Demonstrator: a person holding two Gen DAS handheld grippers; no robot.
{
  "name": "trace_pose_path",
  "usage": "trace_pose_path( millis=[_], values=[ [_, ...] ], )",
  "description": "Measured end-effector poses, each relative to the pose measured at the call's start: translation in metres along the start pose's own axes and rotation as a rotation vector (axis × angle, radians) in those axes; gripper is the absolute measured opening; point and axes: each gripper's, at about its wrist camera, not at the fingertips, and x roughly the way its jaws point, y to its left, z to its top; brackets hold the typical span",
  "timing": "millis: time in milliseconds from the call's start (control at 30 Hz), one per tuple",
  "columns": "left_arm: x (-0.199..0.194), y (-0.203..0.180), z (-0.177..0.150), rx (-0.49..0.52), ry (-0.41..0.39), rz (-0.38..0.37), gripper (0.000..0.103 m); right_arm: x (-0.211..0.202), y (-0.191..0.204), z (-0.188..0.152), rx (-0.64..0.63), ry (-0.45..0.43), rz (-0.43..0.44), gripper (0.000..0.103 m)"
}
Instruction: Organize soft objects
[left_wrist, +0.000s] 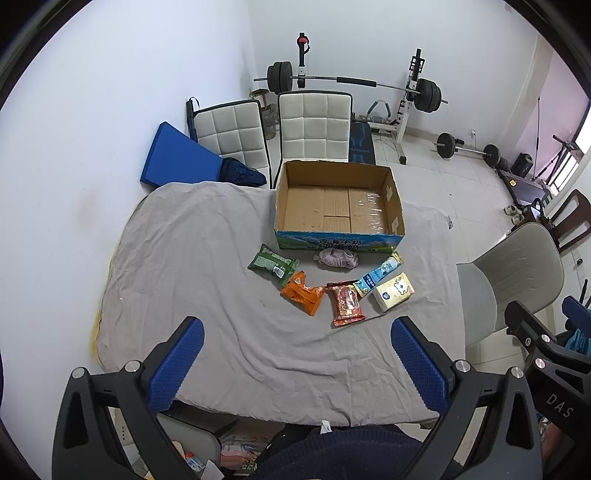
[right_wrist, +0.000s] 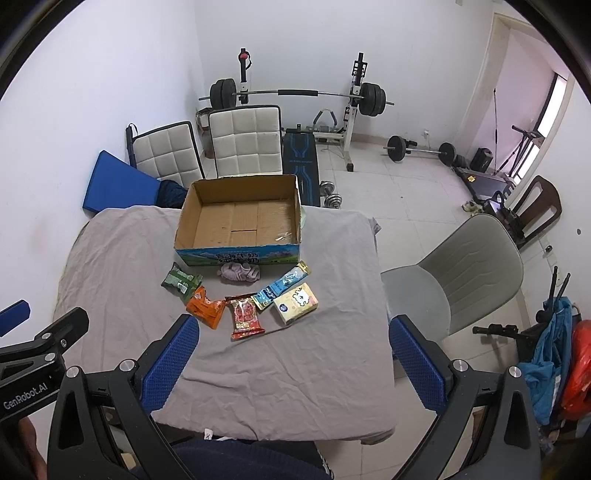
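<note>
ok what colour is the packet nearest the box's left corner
Green, with a small white label; the green packet shows best in the left wrist view.

A grey cloth (left_wrist: 207, 258) covers the counter. The box (left_wrist: 338, 242) is brown inside, its front printed blue and green. Before it lie a green packet (left_wrist: 272, 264), an orange one (left_wrist: 303, 293), a red one (left_wrist: 345, 302), a blue sachet (left_wrist: 380, 273), a cream tissue pack (left_wrist: 393, 291) and a seemingly pale pink cloth bundle (left_wrist: 336, 257). The fingers (left_wrist: 177, 365) carry blue textured pads.

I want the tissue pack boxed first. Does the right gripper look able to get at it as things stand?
Probably yes. The right gripper is open and empty, and the tissue pack lies flat on the grey cloth, nothing on top; only the blue sachet crowds its left side.
</note>
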Motion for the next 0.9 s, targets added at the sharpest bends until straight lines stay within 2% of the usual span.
trace_pose_path(
  millis=[900],
  values=[
    [0.0017,-0.0006,-0.0029,-0.008,-0.013,-0.025,0.103,-0.0036,-0.0020,-0.0013,0.003,-0.021,-0.015,0.103]
  ],
)
